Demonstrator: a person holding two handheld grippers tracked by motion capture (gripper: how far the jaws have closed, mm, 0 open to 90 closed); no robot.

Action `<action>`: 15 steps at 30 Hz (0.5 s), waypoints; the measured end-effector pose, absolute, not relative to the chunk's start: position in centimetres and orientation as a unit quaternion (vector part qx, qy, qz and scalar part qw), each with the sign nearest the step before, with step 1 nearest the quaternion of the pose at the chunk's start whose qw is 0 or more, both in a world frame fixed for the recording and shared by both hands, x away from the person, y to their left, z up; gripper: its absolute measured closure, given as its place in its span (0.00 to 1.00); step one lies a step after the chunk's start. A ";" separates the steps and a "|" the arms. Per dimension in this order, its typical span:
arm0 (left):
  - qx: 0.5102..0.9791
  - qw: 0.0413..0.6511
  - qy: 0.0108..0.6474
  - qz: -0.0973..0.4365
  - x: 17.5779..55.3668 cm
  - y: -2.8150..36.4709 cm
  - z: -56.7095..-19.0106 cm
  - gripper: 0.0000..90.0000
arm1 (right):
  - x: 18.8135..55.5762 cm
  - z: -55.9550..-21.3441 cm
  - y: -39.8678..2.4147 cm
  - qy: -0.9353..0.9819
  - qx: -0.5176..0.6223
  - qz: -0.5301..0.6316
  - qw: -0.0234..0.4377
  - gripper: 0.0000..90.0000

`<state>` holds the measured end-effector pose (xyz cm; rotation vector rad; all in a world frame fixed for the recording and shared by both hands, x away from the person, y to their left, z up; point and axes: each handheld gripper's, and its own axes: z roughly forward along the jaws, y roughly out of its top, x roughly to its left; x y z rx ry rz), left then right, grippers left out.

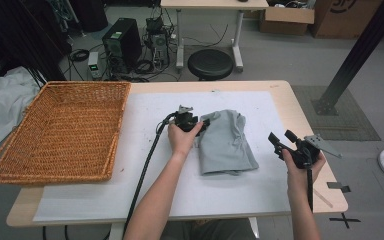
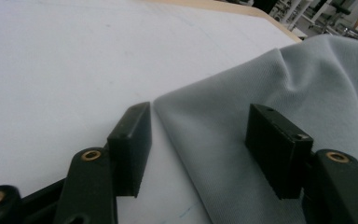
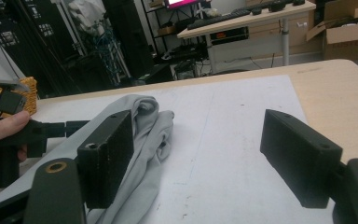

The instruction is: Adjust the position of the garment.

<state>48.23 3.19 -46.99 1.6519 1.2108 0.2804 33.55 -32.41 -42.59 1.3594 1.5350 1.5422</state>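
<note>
A grey folded cloth (image 1: 226, 142) lies on the white sheet (image 1: 145, 165) that covers the wooden table (image 1: 307, 112), a little right of the middle of the sheet. The left gripper (image 1: 203, 123) is at the upper left corner of the cloth, low over the sheet, and its jaws point toward the cloth. In the left gripper view, the edge of the cloth (image 2: 279, 98) runs between the two jaws: one jaw stands on the bare white sheet just beside the edge, and the other jaw stands over the cloth. The jaws are spread and there is a clear gap between them; I do not see the pads press the fabric, so the cloth is between them but not pinched. The right gripper (image 1: 281, 139) is held above the table just beside the right edge of the cloth, apart from it. Its jaws are spread wide and nothing is between them. In the right gripper view, the cloth (image 3: 144, 140) lies to the left, behind the left jaw. A wicker basket (image 1: 60, 132) stands at the left side of the table, well apart from the cloth.
</note>
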 end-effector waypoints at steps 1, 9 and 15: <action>0.688 0.510 0.503 0.121 48.2 3.1 -47.0 0.47 | 33.5 -42.6 -32.4 0.574 0.508 0.576 0.284 0.29; 0.704 0.498 0.487 0.136 48.1 2.6 -46.9 0.85 | 33.4 -42.6 -32.4 0.582 0.503 0.572 0.283 0.34; 0.712 0.483 0.489 0.144 48.0 2.7 -46.5 0.96 | 33.3 -42.4 -32.2 0.587 0.498 0.572 0.282 0.35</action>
